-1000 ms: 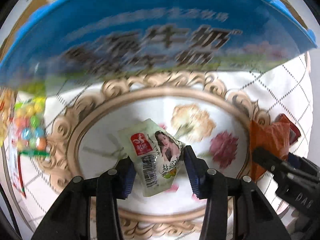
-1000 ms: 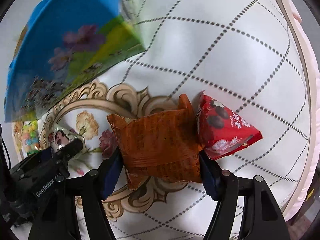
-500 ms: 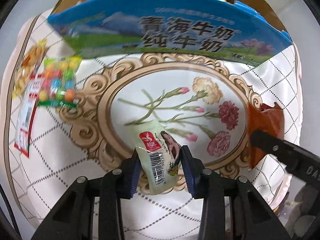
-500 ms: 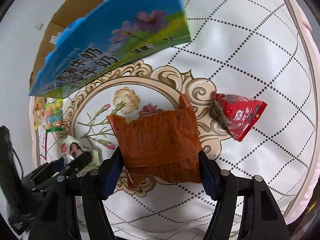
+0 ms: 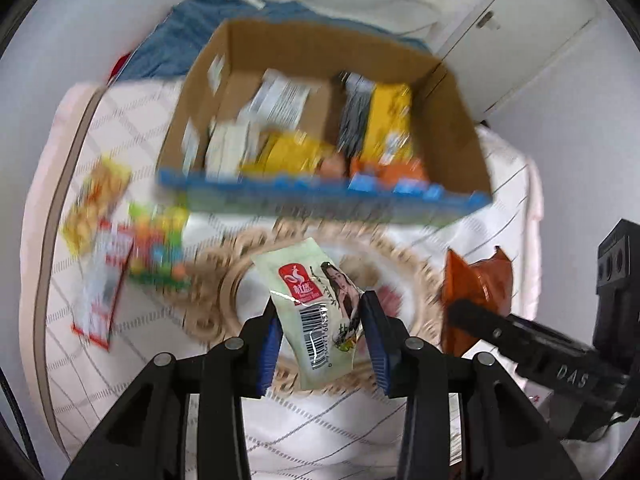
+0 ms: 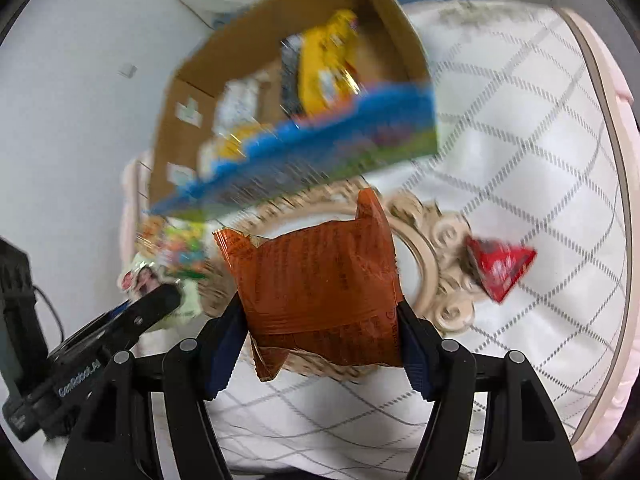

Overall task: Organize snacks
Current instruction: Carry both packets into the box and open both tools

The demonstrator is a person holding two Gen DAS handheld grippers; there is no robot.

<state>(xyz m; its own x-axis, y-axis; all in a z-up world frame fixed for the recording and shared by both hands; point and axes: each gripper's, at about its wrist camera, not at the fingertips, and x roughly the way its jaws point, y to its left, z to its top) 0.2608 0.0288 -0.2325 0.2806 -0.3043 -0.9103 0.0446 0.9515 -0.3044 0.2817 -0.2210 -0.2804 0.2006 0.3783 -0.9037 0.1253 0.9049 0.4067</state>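
My left gripper [image 5: 322, 344] is shut on a pale green snack packet [image 5: 316, 312] with a red logo and a woman's picture, held above the patterned cloth. My right gripper [image 6: 320, 340] is shut on an orange-brown snack bag [image 6: 320, 292], also lifted; the bag shows in the left wrist view [image 5: 476, 284] too. An open cardboard box [image 5: 320, 60] with a blue printed front [image 5: 320, 200] stands ahead of both grippers, holding several yellow, white and orange packets. It shows in the right wrist view [image 6: 224, 60] as well.
A red triangular packet [image 6: 500, 268] lies on the quilted white cloth [image 6: 520, 160] to the right. A colourful candy bag [image 5: 160, 248], a red-and-white packet [image 5: 100, 292] and a yellow snack bag [image 5: 92, 208] lie at the left. Blue fabric [image 5: 180, 40] lies behind the box.
Both grippers have risen and pulled back with their packets held. The box interior has come into view. The red triangular packet stays on the cloth.
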